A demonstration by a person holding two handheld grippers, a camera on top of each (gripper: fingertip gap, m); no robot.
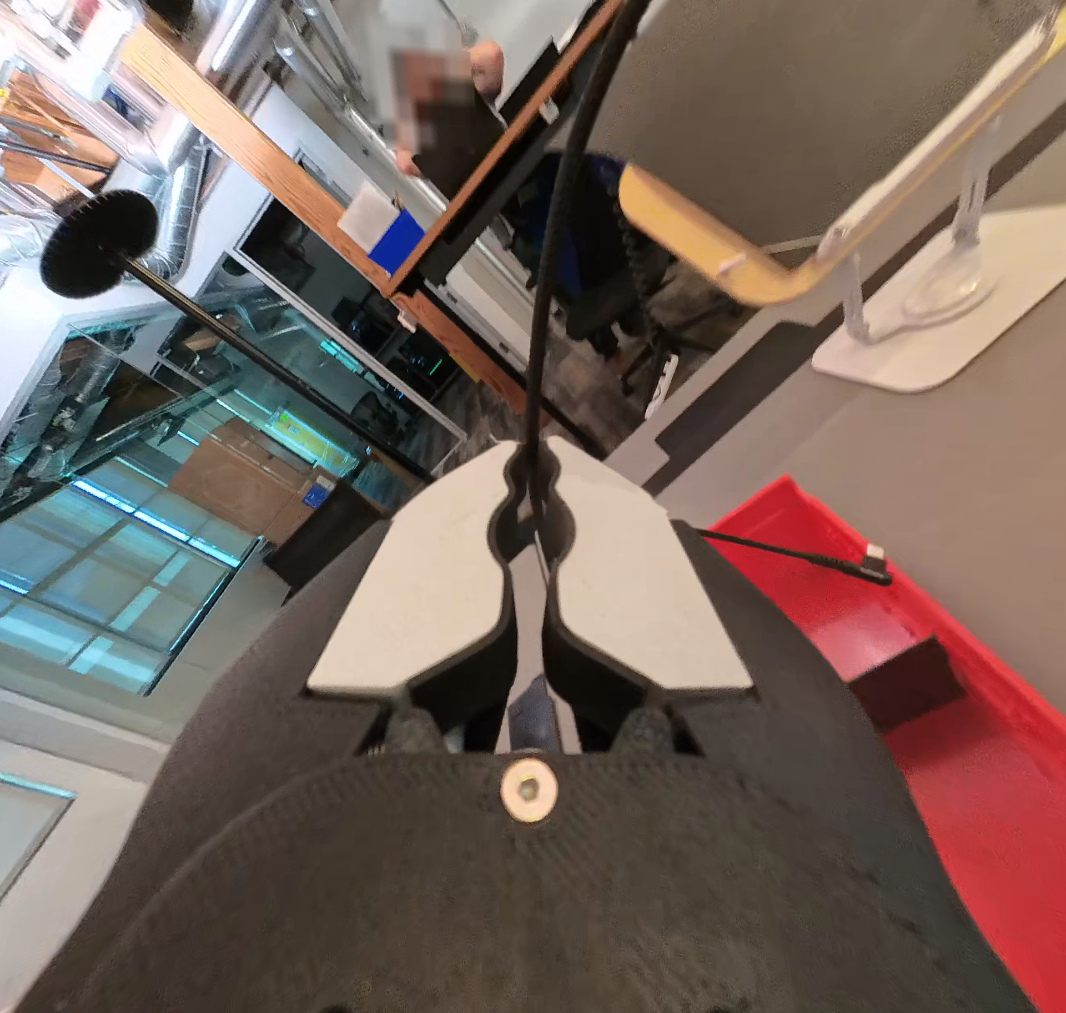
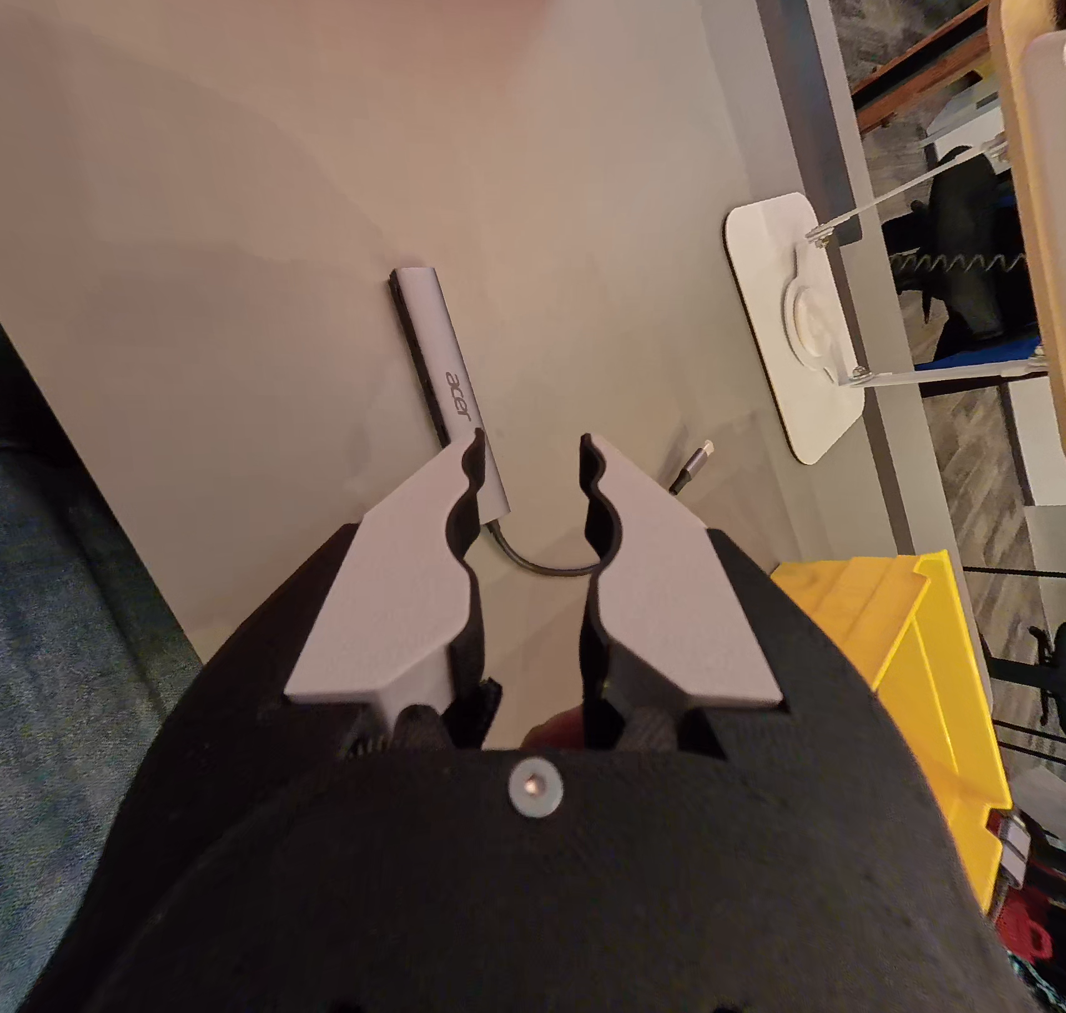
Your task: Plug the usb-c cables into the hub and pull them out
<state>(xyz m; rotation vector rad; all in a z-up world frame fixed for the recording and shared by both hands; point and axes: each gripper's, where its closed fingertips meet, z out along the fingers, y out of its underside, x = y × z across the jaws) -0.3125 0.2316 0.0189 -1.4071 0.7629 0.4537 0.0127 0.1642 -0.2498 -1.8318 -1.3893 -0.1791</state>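
Note:
My left gripper [image 1: 533, 455] is shut on a black braided cable [image 1: 548, 305] that runs up and out of the top of the left wrist view; the gripper is lifted and tilted, off the table. A black angled plug [image 1: 874, 564] on a thin cable hangs over a red bin [image 1: 952, 754]. In the right wrist view, my right gripper [image 2: 530, 443] is open and empty just above the near end of a slim silver hub [image 2: 444, 362] lying on the grey table. The hub's own short grey cable [image 2: 548, 567] curls between the fingers to its plug [image 2: 695, 460].
A white stand base [image 2: 790, 322] with a clear bracket sits at the table's far edge; it also shows in the left wrist view [image 1: 934, 316]. A yellow bin [image 2: 900, 679] stands at right. A person sits at a wooden desk [image 1: 277, 172] behind. Spacing between my two grippers at the tips: around 45 cm.

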